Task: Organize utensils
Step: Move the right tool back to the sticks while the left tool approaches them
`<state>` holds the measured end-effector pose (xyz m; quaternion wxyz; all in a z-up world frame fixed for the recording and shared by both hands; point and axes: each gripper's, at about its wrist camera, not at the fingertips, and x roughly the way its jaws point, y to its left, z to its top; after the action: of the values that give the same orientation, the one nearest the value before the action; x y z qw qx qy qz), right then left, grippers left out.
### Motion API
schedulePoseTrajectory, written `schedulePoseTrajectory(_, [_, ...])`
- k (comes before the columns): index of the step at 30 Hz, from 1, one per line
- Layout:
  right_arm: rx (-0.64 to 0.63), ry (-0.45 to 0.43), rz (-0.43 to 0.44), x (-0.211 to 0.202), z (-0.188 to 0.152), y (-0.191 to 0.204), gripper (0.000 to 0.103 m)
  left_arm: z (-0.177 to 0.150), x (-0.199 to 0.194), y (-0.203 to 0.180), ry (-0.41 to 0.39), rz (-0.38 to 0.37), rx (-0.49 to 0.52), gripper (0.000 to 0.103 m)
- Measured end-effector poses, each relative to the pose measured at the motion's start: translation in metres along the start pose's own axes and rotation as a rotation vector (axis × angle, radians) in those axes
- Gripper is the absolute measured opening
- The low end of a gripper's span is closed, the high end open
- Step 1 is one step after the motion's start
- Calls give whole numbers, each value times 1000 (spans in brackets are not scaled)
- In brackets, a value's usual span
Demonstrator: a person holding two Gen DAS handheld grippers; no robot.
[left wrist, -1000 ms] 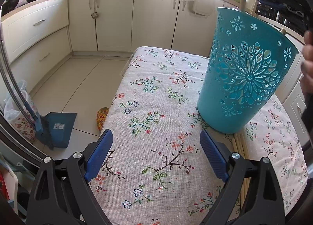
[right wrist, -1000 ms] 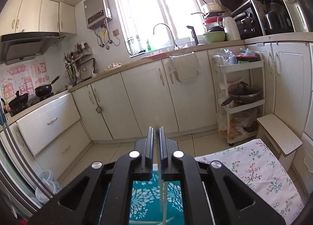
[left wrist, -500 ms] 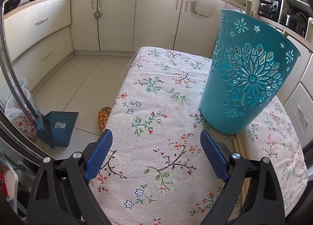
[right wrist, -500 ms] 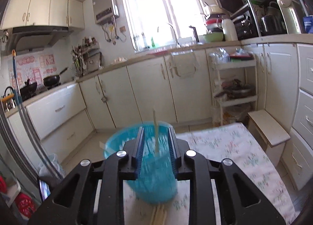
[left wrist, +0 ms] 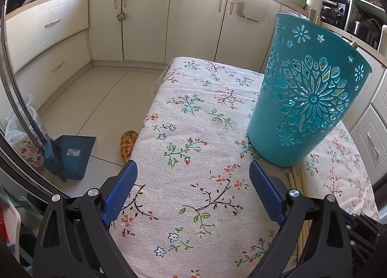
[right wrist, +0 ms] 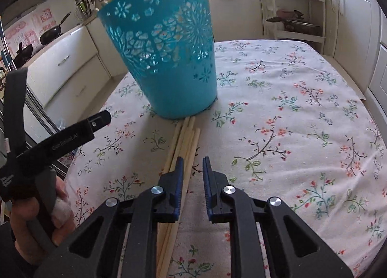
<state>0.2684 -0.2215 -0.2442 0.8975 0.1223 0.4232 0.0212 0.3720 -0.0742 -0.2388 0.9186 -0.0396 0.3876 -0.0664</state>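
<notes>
**Chopsticks on the table before the teal basket**

Nearest in the right wrist view, the right hand-held gripper (right wrist: 191, 168) points down at the table (right wrist: 302, 113), which is covered by a floral cloth. Its blue-padded jaws stand a narrow way apart and have just been closing a little; no pad presses on anything, though one stick runs just under the left jaw. The wooden chopsticks (right wrist: 187, 137) lie in a loose bundle on the cloth, their far ends reaching almost to the foot of the basket. At the left edge of that view a person's hand (right wrist: 36, 207) grips the handle of the other tool.

The left hand-held gripper (left wrist: 193, 182) hangs over the cloth with its jaws spread wide and nothing between them. The chopsticks (left wrist: 300, 181) show just right of its right finger.

Beyond stands the teal basket (left wrist: 307, 99), upright on the table, its wall cut through with flower patterns. A couple of stick tips show above its far rim.

Down on the tiled floor at left rests a blue dustpan (left wrist: 72, 154), with cream cabinets (left wrist: 145, 19) behind.
</notes>
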Motion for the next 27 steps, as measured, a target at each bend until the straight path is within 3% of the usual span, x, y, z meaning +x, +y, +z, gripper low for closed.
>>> schedulePoseTrajectory(13, [-67,32,-38,2,-12,-6,13,0,1,-6,14,-20,30,90])
schedulePoseTrajectory(21, [22,10,-28,-6,-15,-38,8,-26,-11,-53,132,-159,187,90])
schedulePoseTrajectory(27, [49,5,11,-9,-17,-46,8,-29,-1,-74,184,-104,226,88])
